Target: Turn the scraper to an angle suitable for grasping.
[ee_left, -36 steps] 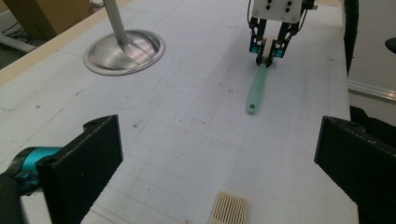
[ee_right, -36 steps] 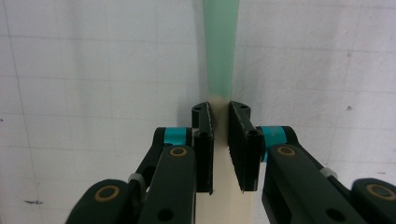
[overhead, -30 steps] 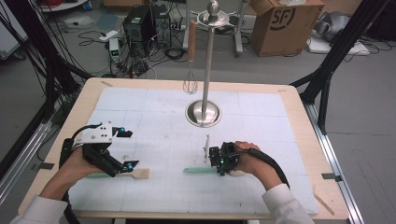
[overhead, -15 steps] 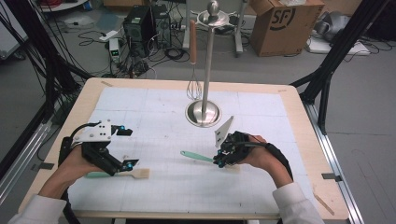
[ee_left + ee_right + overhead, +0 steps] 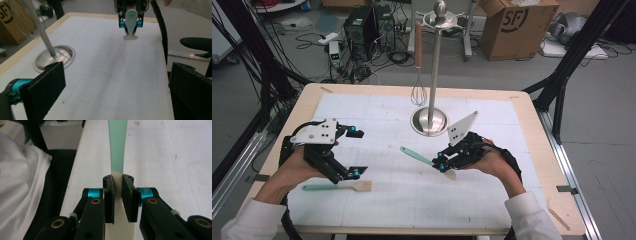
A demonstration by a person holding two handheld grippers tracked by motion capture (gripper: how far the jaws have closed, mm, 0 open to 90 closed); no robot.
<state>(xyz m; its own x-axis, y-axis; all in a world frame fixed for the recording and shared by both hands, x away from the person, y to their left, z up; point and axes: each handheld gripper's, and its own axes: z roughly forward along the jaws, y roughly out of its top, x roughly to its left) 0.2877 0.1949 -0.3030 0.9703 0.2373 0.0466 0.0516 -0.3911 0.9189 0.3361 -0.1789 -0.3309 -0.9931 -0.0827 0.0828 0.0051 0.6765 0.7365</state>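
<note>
Spatula lifted off the desk, handle now aimed at the hanging stand

Desk (image 5: 532, 150), wide and covered by a white gridded mat, carries a steel stand (image 5: 430, 120) with a round foot near its far middle; a whisk (image 5: 418, 90) with a wooden handle hangs from the stand's top ring. Compared with a second ago, the main change is on the person's right side: the right tongs (image 5: 443, 165) have come up off the mat and tipped, so the spatula (image 5: 417, 156) they carry no longer lies flat. Its green handle now slants up and away toward the stand's foot, while the pale blade end sticks out below the grip. In the right gripper view the jaws stand narrow, clamped on the spatula (image 5: 117, 157) where green meets cream. That looks like the start of carrying it to a hook on the stand, which I judge to be the job in hand.

Left tongs (image 5: 354, 172) have risen a little too, jaws wide and empty, hovering just above a second spatula (image 5: 337, 186) with a wooden blade that rests on the mat. It seems to be waiting its turn.
</note>
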